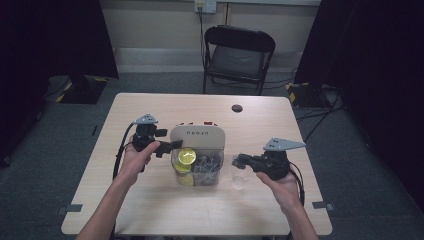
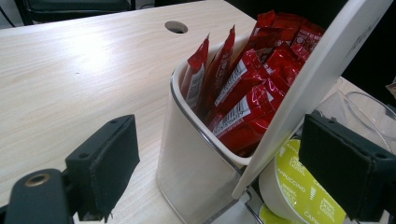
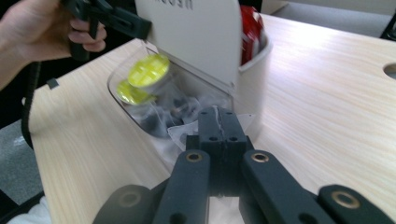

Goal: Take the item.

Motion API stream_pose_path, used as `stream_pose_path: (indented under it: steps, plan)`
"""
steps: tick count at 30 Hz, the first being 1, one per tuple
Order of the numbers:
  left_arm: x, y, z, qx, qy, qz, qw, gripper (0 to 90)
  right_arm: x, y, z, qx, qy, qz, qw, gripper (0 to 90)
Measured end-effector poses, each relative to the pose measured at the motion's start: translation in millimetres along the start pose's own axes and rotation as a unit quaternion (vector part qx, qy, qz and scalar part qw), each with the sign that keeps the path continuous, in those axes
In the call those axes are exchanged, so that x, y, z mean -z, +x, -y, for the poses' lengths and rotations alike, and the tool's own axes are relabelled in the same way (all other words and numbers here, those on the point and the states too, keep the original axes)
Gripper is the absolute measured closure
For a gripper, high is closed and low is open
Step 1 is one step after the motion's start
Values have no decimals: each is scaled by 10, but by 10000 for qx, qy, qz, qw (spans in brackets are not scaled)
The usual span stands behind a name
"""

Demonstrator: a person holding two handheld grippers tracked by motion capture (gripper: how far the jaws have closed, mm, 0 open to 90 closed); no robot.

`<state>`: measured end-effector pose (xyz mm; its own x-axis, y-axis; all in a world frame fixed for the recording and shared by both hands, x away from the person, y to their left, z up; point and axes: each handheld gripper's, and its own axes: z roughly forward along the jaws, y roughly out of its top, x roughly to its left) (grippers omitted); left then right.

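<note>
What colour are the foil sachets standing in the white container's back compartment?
Red, with white barcode panels. The glossy foil sachets show best in the left gripper view.

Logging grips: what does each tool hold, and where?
Right tool is shut on the edge of a clear wrapper. Left tool grips nothing; its open jaws straddle the raised white lid.

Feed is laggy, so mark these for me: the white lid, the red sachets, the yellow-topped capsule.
white lid (image 1: 197, 136): high view, middle of its top face.
red sachets (image 2: 243, 98): left gripper view, a front sachet's face.
yellow-topped capsule (image 3: 148, 70): right gripper view, its foil top.
</note>
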<state>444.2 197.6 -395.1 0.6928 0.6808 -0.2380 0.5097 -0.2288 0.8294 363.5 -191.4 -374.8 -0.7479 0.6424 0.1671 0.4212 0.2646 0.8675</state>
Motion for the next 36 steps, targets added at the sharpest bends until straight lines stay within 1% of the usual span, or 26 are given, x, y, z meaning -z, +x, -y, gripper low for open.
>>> stream_pose_path:
  steps: [3, 7, 8, 11, 15, 16, 20, 24, 27, 30, 36]
  plan:
    - [-2, -1, 1, 31, -12, 2, 10000, 118, 24, -44, 68, -58, 6, 47, 10000, 900]
    - [3, -11, 0, -12, 11, -53, 10000, 119, 30, -64, 120, -95, 42, 79, 9999, 900]
    - [1, -8, 3, -4, -9, -25, 10000, 120, 28, -65, 130, -113, 51, 95, 9999, 900]
    - [3, -5, 6, -1, 2, -26, 10000, 121, 4, -79, 156, -120, 95, 144, 9998, 900]
    - [6, -3, 7, 12, -4, -16, 10000, 121, -54, -103, 198, -145, 179, 146, 9996, 900]
    - [10, 0, 6, -1, 19, -42, 10000, 121, -66, -109, 209, -162, 200, 141, 9996, 900]
    - [10, 3, 7, 13, 10, -27, 10000, 121, -86, -132, 242, -182, 241, 149, 9994, 899]
    - [13, 2, 5, -19, 36, -56, 10000, 121, -95, -137, 263, -120, 271, 136, 9995, 869]
    - [11, 1, 6, 11, 19, -47, 10000, 121, -101, -134, 264, -102, 290, 148, 9994, 835]
    - [10, 3, 6, 19, 15, -28, 10000, 121, -98, -134, 260, -119, 270, 161, 9994, 788]
    - [11, 3, 6, 16, 16, -32, 10000, 121, -96, -140, 259, -173, 262, 205, 9993, 721]
